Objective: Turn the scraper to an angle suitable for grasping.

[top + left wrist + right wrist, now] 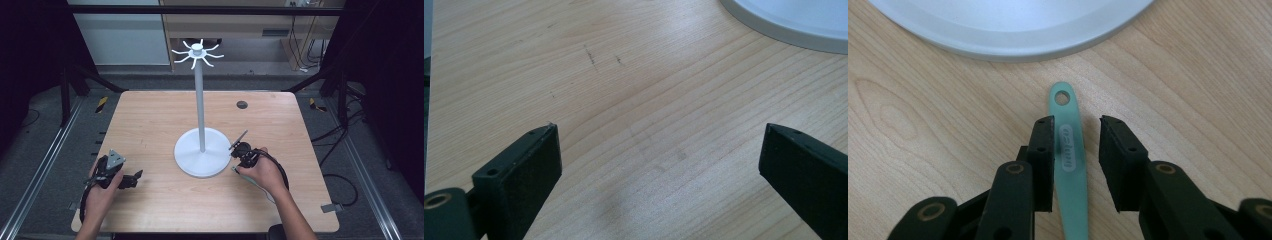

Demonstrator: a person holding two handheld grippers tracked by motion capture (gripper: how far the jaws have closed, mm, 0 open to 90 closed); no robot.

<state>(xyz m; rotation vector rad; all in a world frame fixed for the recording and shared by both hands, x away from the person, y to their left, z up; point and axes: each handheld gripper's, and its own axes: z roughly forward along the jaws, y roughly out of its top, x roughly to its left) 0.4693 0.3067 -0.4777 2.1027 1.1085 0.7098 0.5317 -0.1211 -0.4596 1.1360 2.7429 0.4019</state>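
Right claw (1075, 165): jaws a little apart around a green handle; the left pad is just beside it, the right pad stands apart, so no grip.
Green handle (1068, 150): flat and translucent, with a hole at its far end; it lies on the table (150, 125), pointing to the stand base.
Stand (201, 150): white round base in the middle of the table, thin pole, hooks at the top.
Left claw (659, 165): wide open, nothing between the jaws, over bare wood near the base rim.
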